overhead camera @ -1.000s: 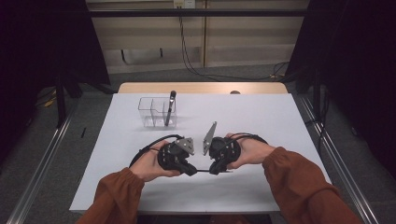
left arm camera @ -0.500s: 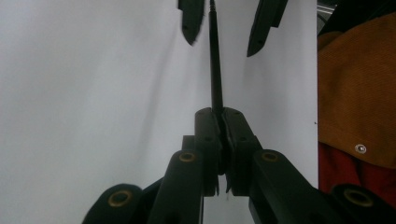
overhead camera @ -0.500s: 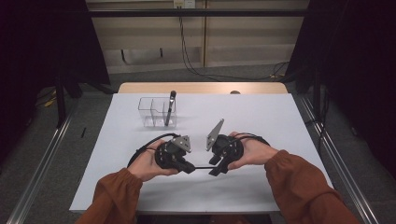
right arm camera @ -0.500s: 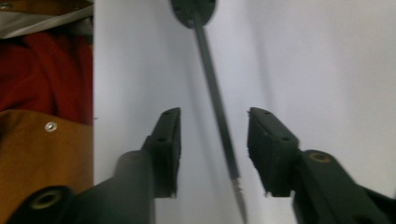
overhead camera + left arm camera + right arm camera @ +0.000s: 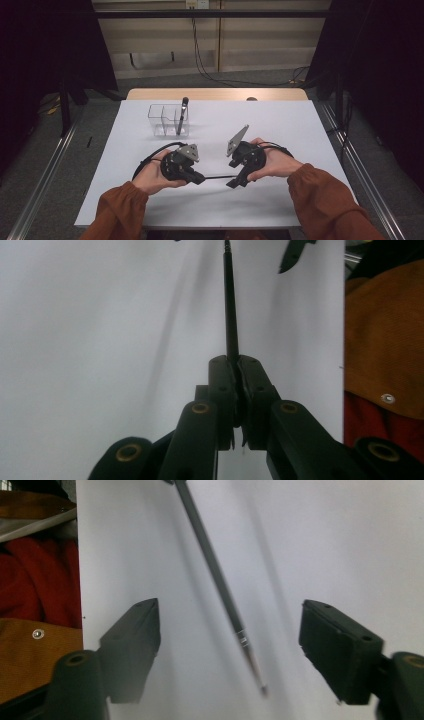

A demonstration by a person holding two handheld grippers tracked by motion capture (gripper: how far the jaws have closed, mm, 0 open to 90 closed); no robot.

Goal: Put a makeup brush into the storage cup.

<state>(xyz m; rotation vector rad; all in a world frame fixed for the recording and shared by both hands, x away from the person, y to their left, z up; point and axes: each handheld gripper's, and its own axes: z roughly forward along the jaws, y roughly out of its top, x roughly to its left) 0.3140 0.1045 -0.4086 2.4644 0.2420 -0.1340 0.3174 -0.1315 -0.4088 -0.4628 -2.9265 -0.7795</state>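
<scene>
Left gripper: jaws closed on one end of a thin dark pen refill, seen clearly in the left gripper view, where the rod runs straight out from between the pressed pads and away over the white table surface. Left hand wraps the gripper body from behind.

Right gripper: jaws have just been opening and now stand wide. In the right gripper view the refill's free, pointed end lies in the gap between the two pads, touching neither; its tip sits nearer the camera, its far end runs toward the left gripper. Right hand holds this gripper with its jaws angled down and toward the left gripper.

High view: the refill spans level from the left gripper's jaws to the right gripper's jaws, the two grippers near each other, close to the person's edge of the table.

Beyond the left gripper, well apart from it: a clear compartmented holder with a dark pen standing tilted in its right-hand compartment.

Orange sleeve shows at the side of the left gripper view.
</scene>
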